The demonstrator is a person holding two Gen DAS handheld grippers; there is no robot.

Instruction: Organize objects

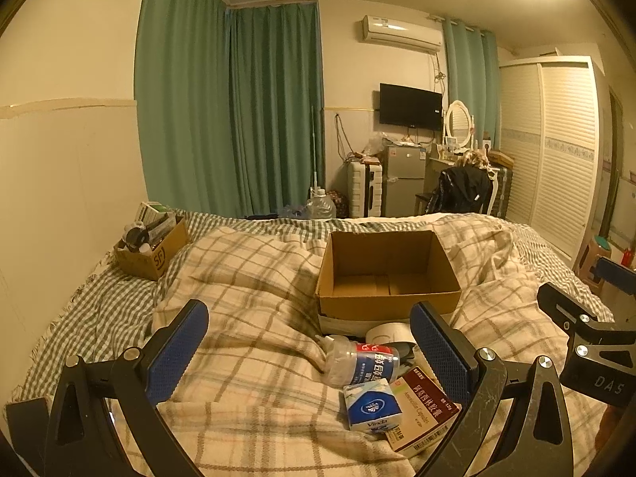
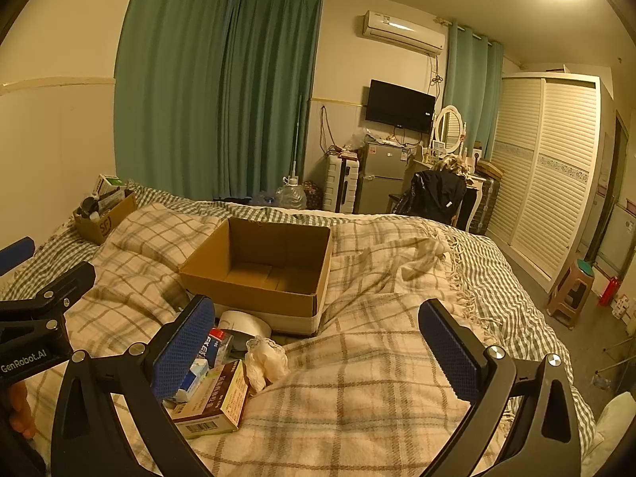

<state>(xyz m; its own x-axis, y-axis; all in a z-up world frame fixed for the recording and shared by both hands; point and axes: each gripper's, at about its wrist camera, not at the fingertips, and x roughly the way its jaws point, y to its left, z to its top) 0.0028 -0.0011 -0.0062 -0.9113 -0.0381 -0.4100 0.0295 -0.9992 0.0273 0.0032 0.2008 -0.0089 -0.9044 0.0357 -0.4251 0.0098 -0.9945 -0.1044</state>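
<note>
Two grippers hover over a bed covered by a plaid blanket, both with jaws spread wide and nothing between the pads. The landmark here is the empty cardboard box, open at the top and sitting on the blanket mid-bed.

Just on the near side of that box lies a small heap of things. A plastic bottle with a blue and red label lies on its side, its long axis running roughly parallel to the box's near wall; in the left wrist view its neck points left. Nearer to the cameras than the bottle, a blue and white tissue pack rests partly on a maroon and cream medicine carton, which lies flat with its long axis slanting away from the box. A white paper roll lies touching or almost touching the box's near wall, and a crumpled white tissue sits beside the carton.

The left gripper frames this heap, its right pad above the carton. The right gripper hangs to the right of the heap, over bare blanket, its left pad overlapping the bottle and tissue pack.

Far left of the box, near the wall, stands a smaller filled carton.
</note>
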